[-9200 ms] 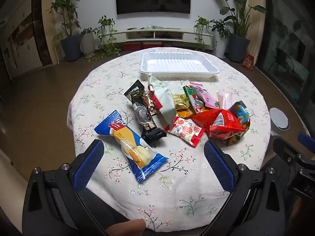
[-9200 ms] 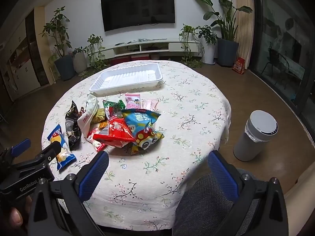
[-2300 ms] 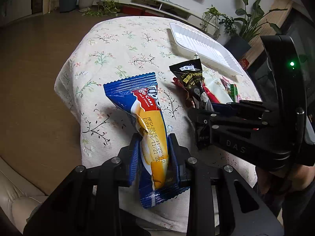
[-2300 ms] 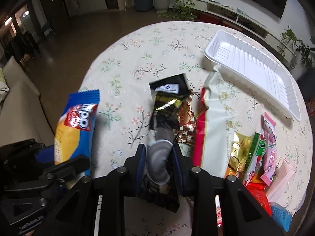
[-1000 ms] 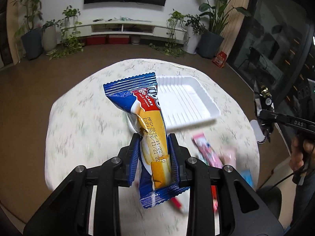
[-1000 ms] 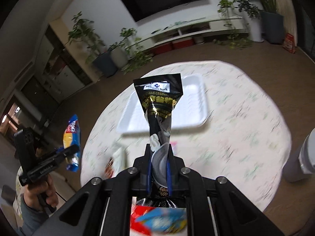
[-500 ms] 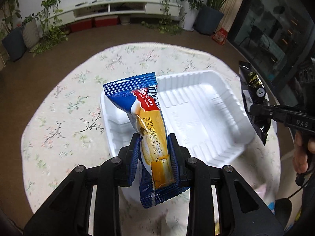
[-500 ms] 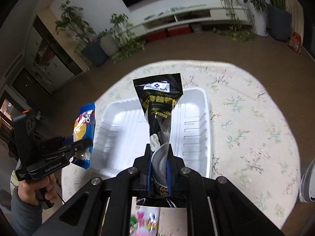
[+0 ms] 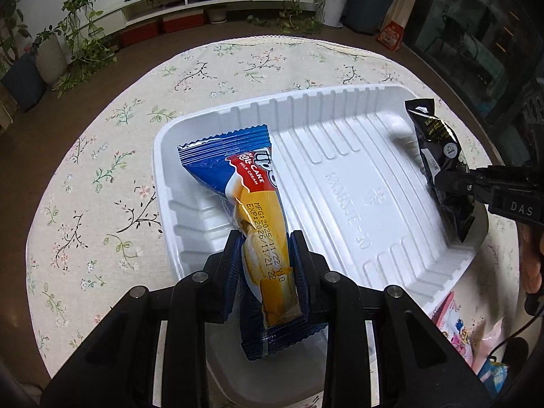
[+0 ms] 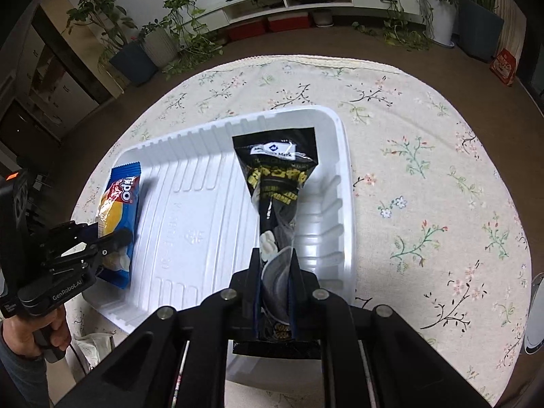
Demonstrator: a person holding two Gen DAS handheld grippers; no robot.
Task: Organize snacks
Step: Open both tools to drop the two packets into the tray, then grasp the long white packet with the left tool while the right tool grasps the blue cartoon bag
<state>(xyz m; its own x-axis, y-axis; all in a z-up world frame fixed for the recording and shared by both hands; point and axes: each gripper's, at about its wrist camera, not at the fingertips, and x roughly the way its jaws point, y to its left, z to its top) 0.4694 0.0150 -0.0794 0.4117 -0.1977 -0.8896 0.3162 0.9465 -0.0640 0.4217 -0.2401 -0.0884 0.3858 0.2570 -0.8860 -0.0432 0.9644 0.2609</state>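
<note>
left gripper [image 9: 266, 265] jaws pinch a blue-and-yellow roll cake packet [image 9: 253, 210]; right gripper [image 10: 274, 284] jaws pinch a black foil snack packet [image 10: 277, 183], both over the white ribbed plastic tray [image 9: 343, 183].

A round tabletop [image 10: 425, 170] is standing on the brown floor [image 10: 357, 44], wearing a cream cloth printed with small flowers and twigs. A white ribbed tray [image 9: 343, 176] [image 10: 190, 224] is sitting directly on the cloth, taking up much of the middle. Just past the tray's near corner, pink and light blue snack packets [image 9: 462, 333] are lying on the cloth. Near the tray's other near corner, a crumpled pale wrapper [image 10: 95, 340] is resting on the tabletop. Beyond the tray's far rim, flowered cloth is showing out to the table's curved edge.
</note>
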